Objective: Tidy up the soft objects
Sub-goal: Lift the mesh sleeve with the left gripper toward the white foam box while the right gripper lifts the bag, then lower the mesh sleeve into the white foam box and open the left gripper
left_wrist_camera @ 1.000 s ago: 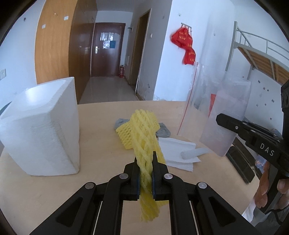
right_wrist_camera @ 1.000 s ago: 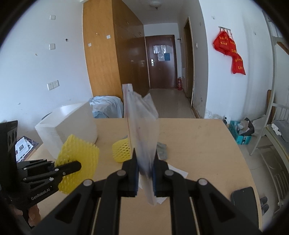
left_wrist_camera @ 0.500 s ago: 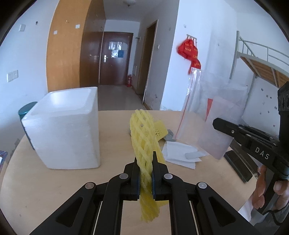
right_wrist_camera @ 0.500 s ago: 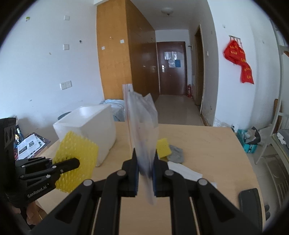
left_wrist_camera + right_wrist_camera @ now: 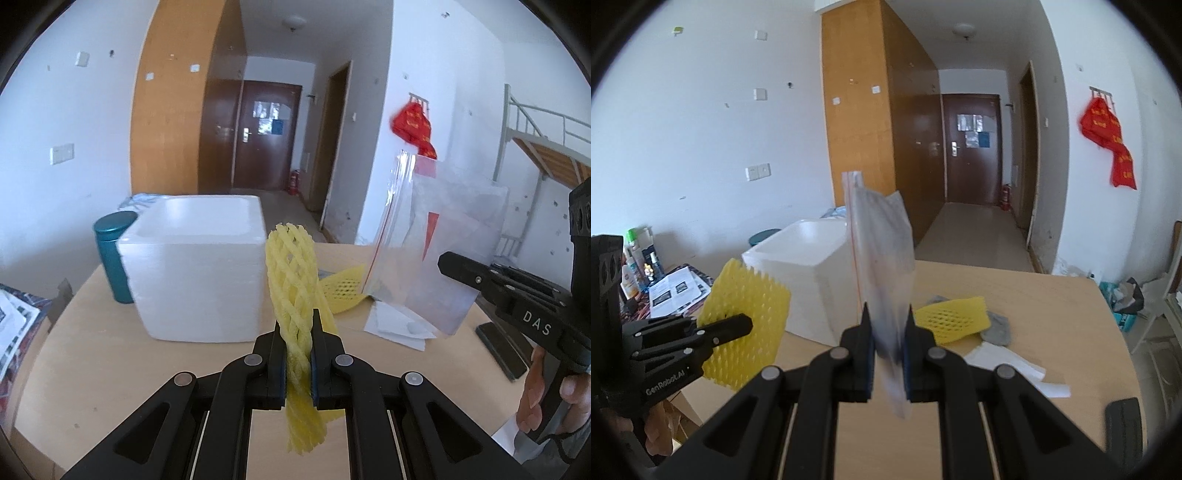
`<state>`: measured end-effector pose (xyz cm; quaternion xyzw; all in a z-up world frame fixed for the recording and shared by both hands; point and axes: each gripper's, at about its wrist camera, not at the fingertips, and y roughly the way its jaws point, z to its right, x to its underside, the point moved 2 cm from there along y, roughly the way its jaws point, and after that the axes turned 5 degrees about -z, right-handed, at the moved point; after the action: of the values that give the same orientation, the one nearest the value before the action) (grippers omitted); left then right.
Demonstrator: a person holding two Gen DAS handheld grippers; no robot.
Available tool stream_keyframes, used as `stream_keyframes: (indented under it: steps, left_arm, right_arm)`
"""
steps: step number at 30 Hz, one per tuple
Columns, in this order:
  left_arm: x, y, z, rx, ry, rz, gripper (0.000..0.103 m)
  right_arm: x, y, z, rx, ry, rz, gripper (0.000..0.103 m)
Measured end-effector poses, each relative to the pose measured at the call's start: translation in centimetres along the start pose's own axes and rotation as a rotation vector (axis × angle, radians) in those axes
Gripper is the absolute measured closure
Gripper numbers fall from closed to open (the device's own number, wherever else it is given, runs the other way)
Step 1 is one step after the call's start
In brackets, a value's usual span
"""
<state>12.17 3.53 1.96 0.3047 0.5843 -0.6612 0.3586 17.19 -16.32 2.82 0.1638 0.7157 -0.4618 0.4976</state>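
The step in hand looks like bagging: the left gripper (image 5: 298, 345) is clamping its jaws on a yellow foam net (image 5: 293, 273), holding it upright above the table (image 5: 110, 354), in front of the white foam box (image 5: 195, 269). The right gripper (image 5: 887, 341) is pinching a clear zip bag (image 5: 881, 243) on edge, to the right of the box and also off the table.

The next move, as I judge it, calls for getting the bag's mouth open; with both grippers occupied and the bag looking flat, that is the hard part, and the springy net may catch on the rim.

The left wrist view is showing the bag's broad side (image 5: 436, 254), its red seal line and a teal can (image 5: 112, 258) left of the box, plus the person's hand (image 5: 546, 391) on the right gripper's handle. The right wrist view is showing instead the net's flat face (image 5: 746, 325) and, right of the box, a second net (image 5: 951, 319), a grey cloth (image 5: 999, 328) and white paper (image 5: 1008, 363) on the table.
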Motion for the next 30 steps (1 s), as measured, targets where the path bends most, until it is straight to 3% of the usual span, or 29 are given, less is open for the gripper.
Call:
stream_keyframes:
  steps: [16, 30]
  left_arm:
    - [-0.2, -3.2, -3.7, -0.090, -0.051, 0.062, 0.094]
    - [-3.6, -3.7, -4.9, -0.128, -0.042, 0.134, 0.094]
  right_arm:
    - [-1.7, 1.3, -3.9, -0.100, -0.064, 0.012, 0.088]
    - [-4.4, 2.3, -5.8, -0.136, -0.083, 0.042, 0.088]
